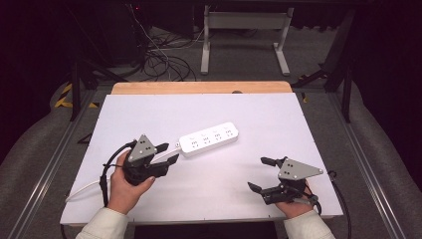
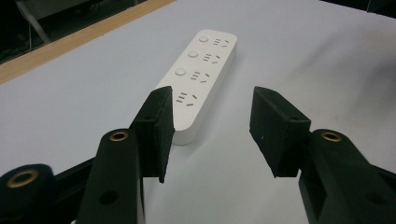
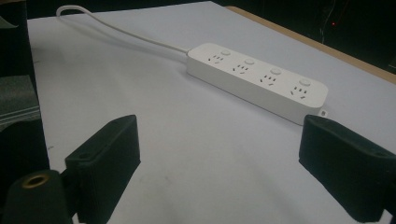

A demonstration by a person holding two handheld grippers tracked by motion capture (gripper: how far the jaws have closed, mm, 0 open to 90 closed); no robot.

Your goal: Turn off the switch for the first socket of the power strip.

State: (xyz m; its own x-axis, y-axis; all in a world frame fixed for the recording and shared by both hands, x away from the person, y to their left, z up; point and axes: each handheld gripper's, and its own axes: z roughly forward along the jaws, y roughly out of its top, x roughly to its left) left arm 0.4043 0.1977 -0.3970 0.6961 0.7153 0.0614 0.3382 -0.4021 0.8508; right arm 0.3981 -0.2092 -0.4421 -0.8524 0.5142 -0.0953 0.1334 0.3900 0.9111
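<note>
A white power strip [image 1: 208,139] with several sockets lies slantwise on the white board [image 1: 259,119], left of centre. Its white cord [image 1: 82,189] runs from its left end toward the board's front left corner. My left gripper [image 1: 169,153] hovers just short of that left end, open, with nothing between its pads. In the left gripper view the power strip [image 2: 201,79] stretches away ahead of the left gripper [image 2: 210,100], its near end partly behind one jaw. My right gripper [image 1: 258,173] stands open at the front right, apart from the power strip [image 3: 257,77]; the right gripper [image 3: 219,135] holds nothing.
The white board rests on a table whose wooden edge [image 1: 199,87] shows at the back. Beyond it a white table frame [image 1: 244,35] and loose cables [image 1: 159,59] stand on the floor. Metal rails [image 1: 50,164] run along both sides of the table.
</note>
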